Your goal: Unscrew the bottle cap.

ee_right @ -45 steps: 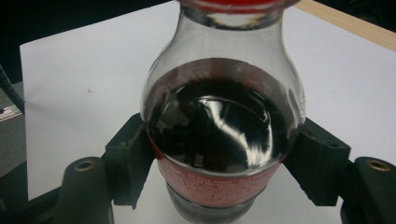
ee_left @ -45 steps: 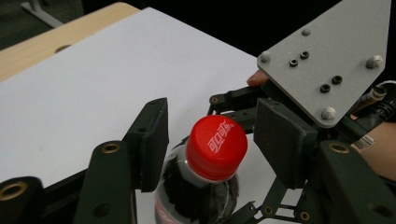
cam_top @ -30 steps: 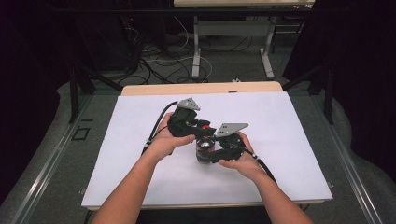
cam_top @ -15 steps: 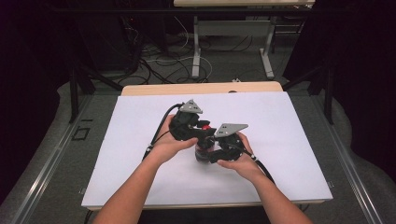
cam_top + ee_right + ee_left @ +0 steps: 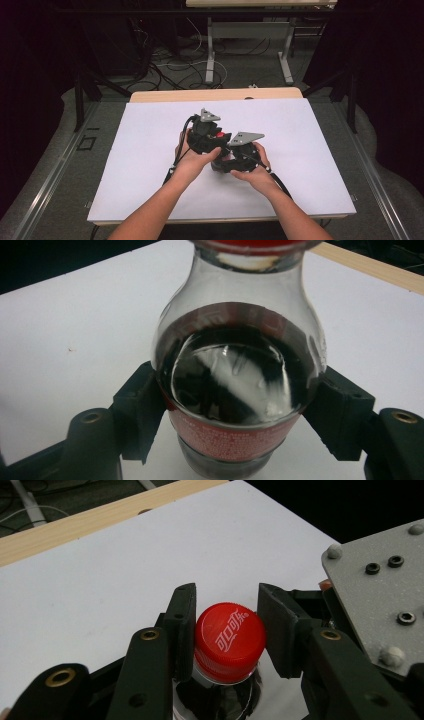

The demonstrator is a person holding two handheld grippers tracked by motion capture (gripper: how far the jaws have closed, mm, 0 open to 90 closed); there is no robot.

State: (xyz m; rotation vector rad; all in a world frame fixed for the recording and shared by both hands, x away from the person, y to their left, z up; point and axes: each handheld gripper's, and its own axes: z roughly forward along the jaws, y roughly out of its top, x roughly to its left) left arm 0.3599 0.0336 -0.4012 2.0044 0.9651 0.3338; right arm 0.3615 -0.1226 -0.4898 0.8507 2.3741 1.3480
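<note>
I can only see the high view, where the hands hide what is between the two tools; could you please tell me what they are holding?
Observer: The right tongs are clamped on the red-labelled body of a clear bottle of dark drink.
Operator: Thank you. And what are the other ones doing?
Observer: The left tongs sit on either side of the bottle's red cap, with the pads against it.
Operator: Has that cap come off yet?
Observer: No, it is on the neck, seated down over it.
</note>
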